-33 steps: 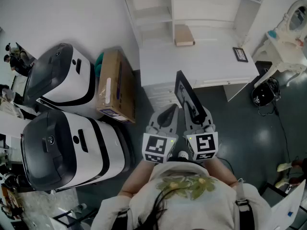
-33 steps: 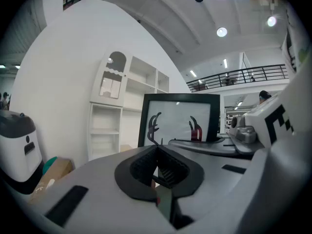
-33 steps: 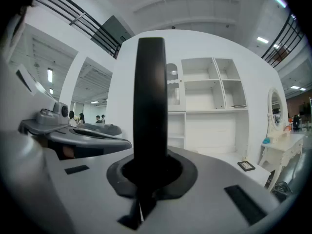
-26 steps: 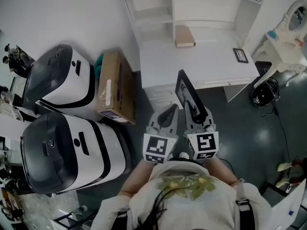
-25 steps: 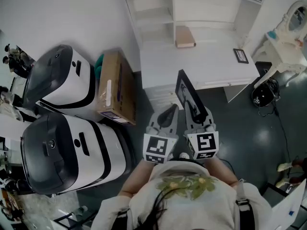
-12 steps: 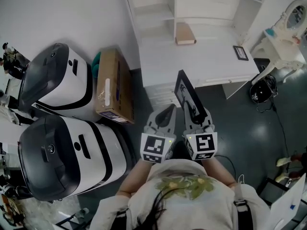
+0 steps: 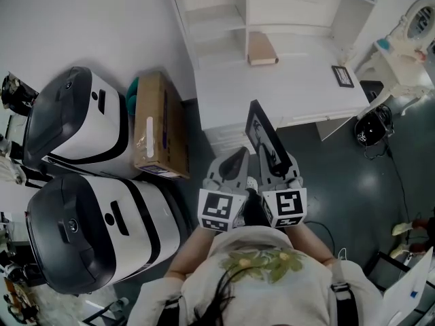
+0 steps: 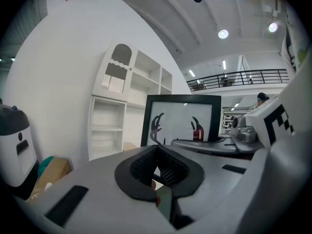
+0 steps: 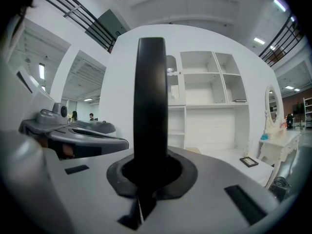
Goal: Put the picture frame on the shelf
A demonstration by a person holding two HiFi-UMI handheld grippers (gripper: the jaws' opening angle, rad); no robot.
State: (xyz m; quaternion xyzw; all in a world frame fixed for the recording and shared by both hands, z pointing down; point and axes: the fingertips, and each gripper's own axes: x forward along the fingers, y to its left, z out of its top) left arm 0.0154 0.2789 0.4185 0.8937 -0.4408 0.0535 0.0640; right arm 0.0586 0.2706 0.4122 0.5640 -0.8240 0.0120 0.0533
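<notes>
My right gripper [image 7: 272,160] pinches the black picture frame [image 7: 261,132] by one thin edge, left gripper [image 7: 237,158] pressed together empty, so I risk it swinging loose before the white shelf [image 7: 217,26]

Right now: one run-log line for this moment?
right hand-held gripper: shut on picture frame, upright | left hand-held gripper: shut, empty | shelf: ahead, frame not yet placed

a cardboard box [image 7: 161,124] lies left of the left tongs [image 7: 238,158], with a black-topped white machine [image 7: 75,117] beyond it and a second machine [image 7: 95,233] nearer. ahead of the right tongs [image 7: 270,160], a tan box [image 7: 262,48] and a small frame [image 7: 343,75] sit on the white desk [image 7: 272,90]. a black object [image 7: 370,124] lies on the floor [image 7: 353,182] to their right.
</notes>
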